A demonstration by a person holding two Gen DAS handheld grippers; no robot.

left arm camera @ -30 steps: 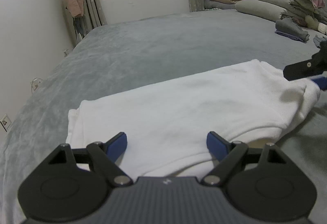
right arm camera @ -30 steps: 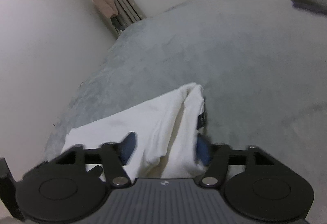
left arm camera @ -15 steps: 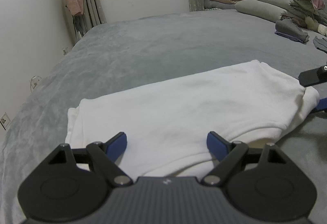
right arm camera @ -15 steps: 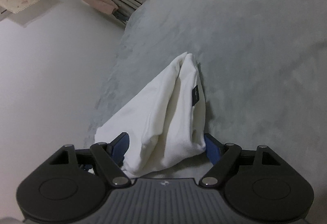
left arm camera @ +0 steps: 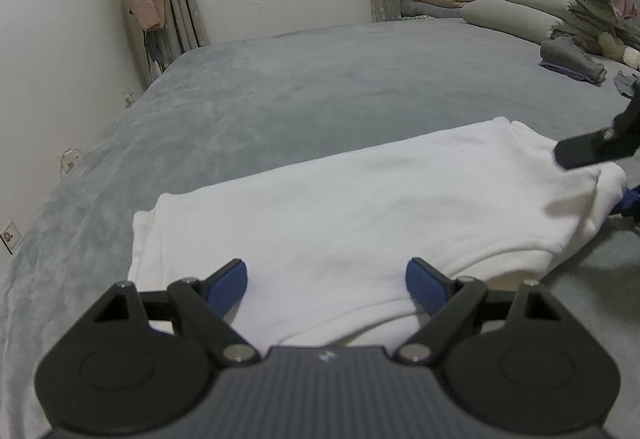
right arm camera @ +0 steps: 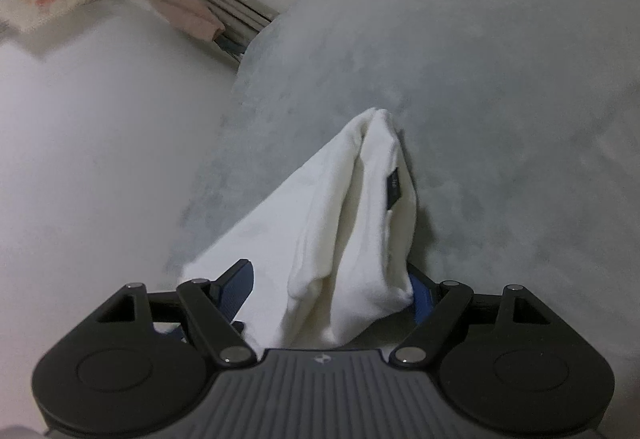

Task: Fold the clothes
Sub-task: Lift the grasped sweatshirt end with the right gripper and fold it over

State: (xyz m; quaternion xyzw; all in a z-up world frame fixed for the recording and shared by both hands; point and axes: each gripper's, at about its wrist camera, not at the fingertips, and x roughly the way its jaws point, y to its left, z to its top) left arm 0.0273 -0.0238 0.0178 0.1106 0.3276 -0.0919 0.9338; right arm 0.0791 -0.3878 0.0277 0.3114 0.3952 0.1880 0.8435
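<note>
Left wrist view: white garment [left arm camera: 360, 215] lies part-folded on the grey bed cover [left arm camera: 304, 95]. Left gripper [left arm camera: 326, 281] stands wide open astride the near edge, gripping nothing. Right gripper [right arm camera: 332, 289] is likewise open around the garment's bunched end, one blue pad [right arm camera: 236, 285] clear of the cloth; contact at the other cannot be told. Judgement: both should close on all layers together, then carry the edge over evenly. No containers are visible.
</note>
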